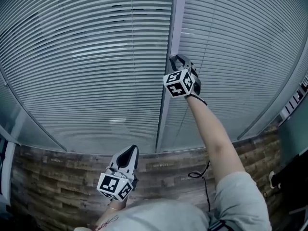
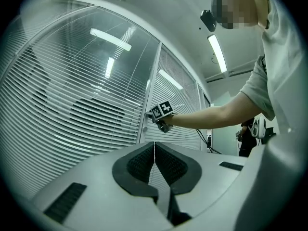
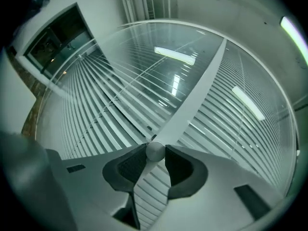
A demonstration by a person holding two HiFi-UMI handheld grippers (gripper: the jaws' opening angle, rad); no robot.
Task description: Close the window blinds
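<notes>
Horizontal slat blinds [image 1: 86,57] hang behind glass panels on both sides of a pale upright frame post [image 1: 166,95]. A small round grey knob [image 3: 155,149] sits on that post. My right gripper [image 1: 179,60] is held up at the post, and its two dark pads press on the knob from either side [image 3: 155,154]. The left gripper view shows the right gripper [image 2: 153,121] against the post at arm's length. My left gripper [image 1: 131,151] hangs low near my body, pointing at the bottom of the glass. Its jaws meet with nothing between them [image 2: 154,146]. The slats are tilted partly open.
Wood-pattern flooring [image 1: 57,177] runs along the base of the glass wall. A black cable [image 1: 199,173] lies on it below my right arm. Dark equipment [image 1: 293,172] stands at the far right. Another person [image 2: 250,136] stands far down the room.
</notes>
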